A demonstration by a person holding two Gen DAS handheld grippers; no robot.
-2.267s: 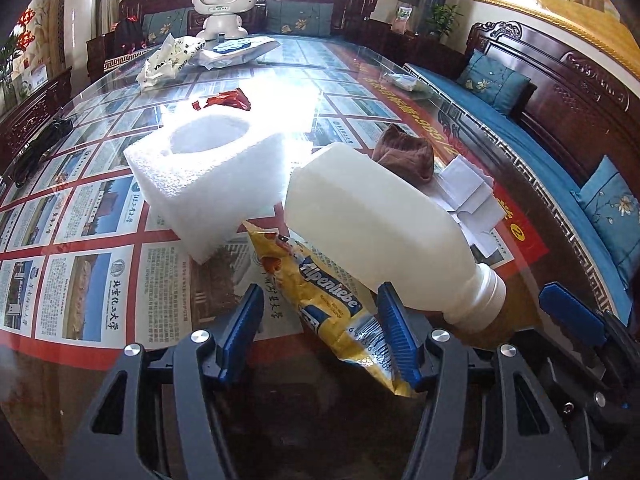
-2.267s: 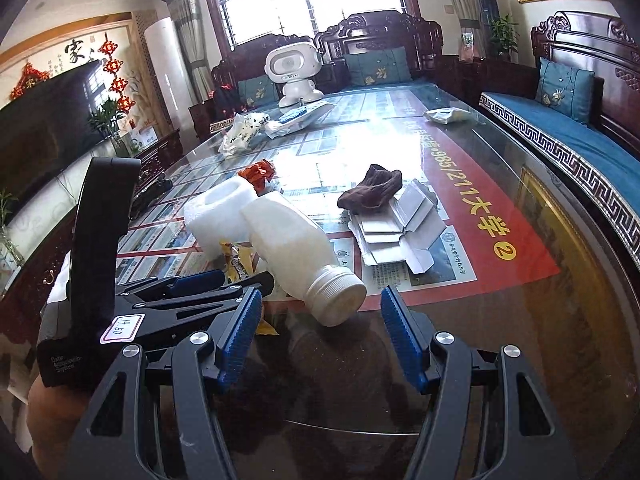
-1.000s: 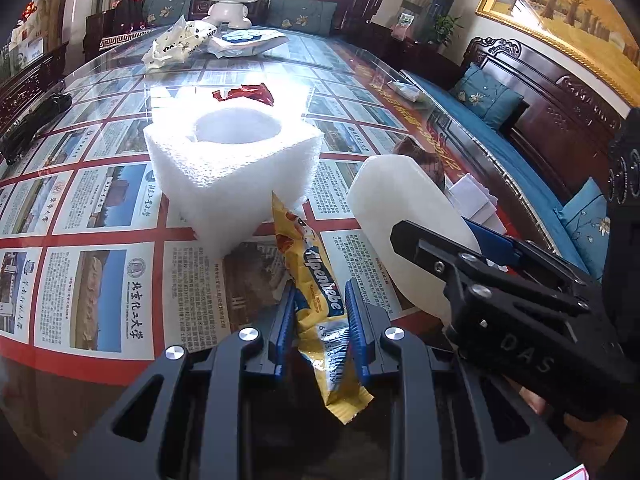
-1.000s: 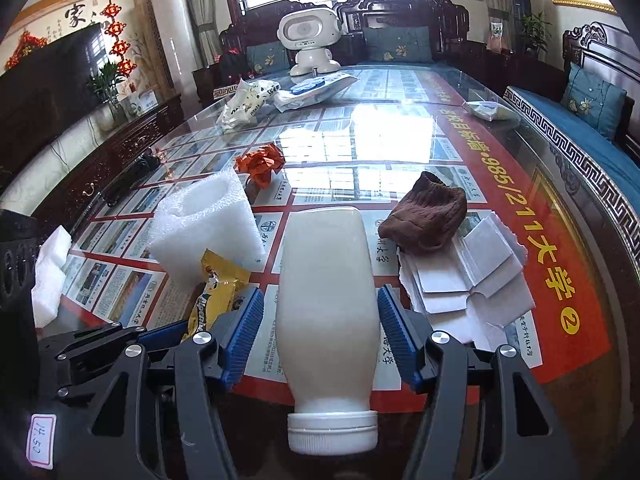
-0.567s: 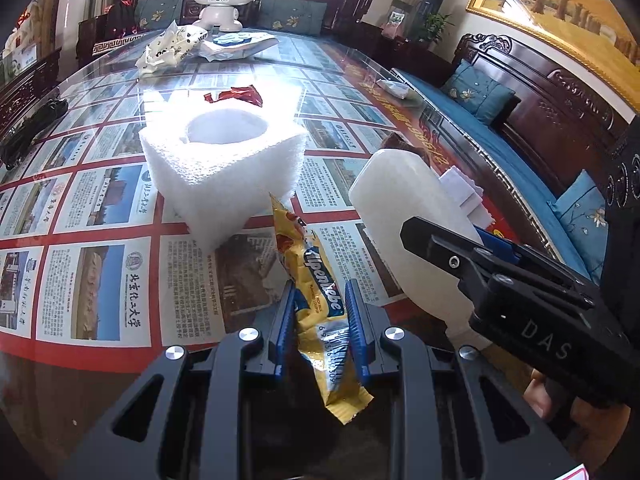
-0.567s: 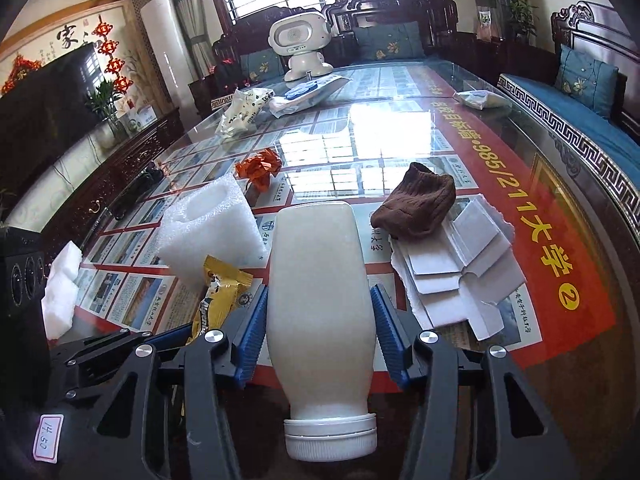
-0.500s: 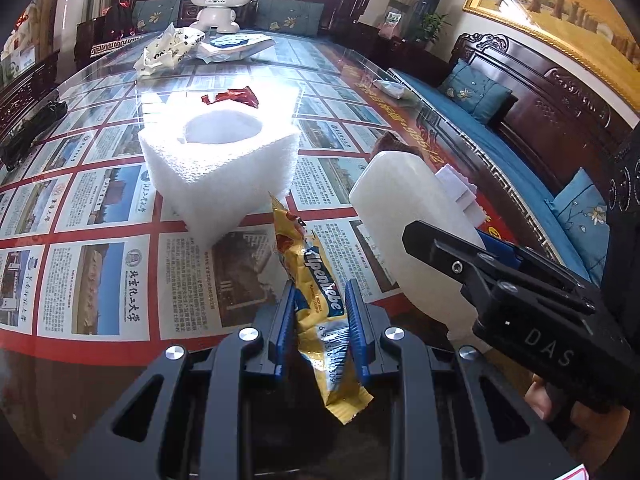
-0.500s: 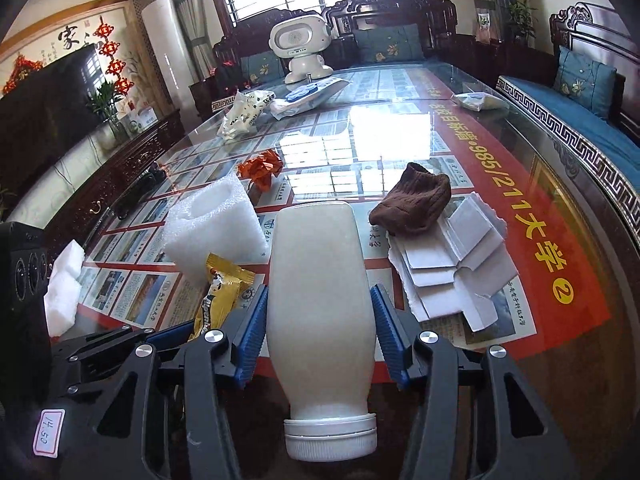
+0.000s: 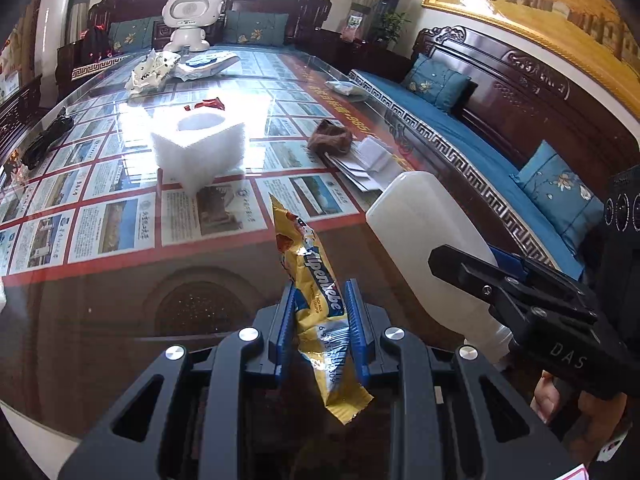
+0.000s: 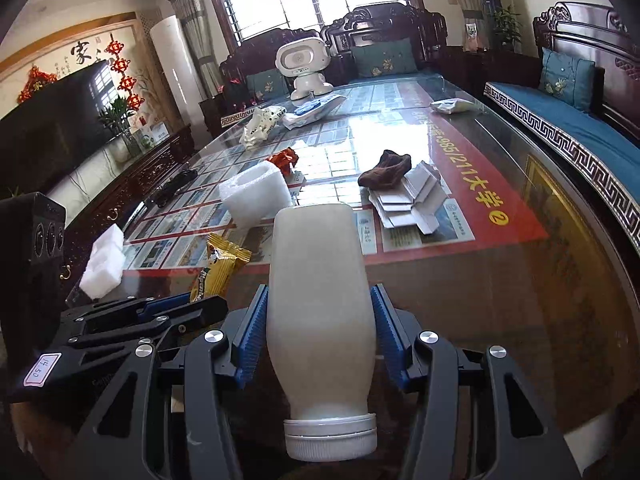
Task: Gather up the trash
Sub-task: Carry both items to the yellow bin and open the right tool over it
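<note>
Left tongs [image 9: 320, 320]: closed narrow on the yellow snack wrapper [image 9: 316, 300], blue pads pressed against both of its sides.
Yellow snack wrapper: held lifted clear of the bench [image 9: 120, 300]; its far end points up and away from the pads, its near end hangs crumpled behind them. In the right wrist view the wrapper [image 10: 220, 268] sticks up out of the left tongs [image 10: 188, 304] just left of the bottle.
Right tongs [image 10: 318, 332]: clamped on the white plastic bottle [image 10: 320, 308], one blue pad on each side of its body.
White plastic bottle: held lengthwise along the fingers, screw cap toward the camera, flat base pointing away. From the left wrist view the bottle [image 9: 432, 252] sits just right of the wrapper, with the right tongs [image 9: 508, 272] gripping it.
Person's hand [image 9: 560, 400]: partly visible under the right tool's handle.
White foam block [image 9: 200, 148]: resting on the bench beyond the wrapper, with a round hollow in its top.
Red wrapper [image 9: 206, 105]: crumpled, just behind the foam block.
Brown cloth [image 10: 386, 174]: bunched on the bench, touching the far edge of the flattened white cardboard [image 10: 412, 204].
Small foam piece [image 10: 104, 260]: near the bench's left edge.
White toy robot [image 10: 306, 70]: upright at the far end of the bench, with white bags lying before it.
</note>
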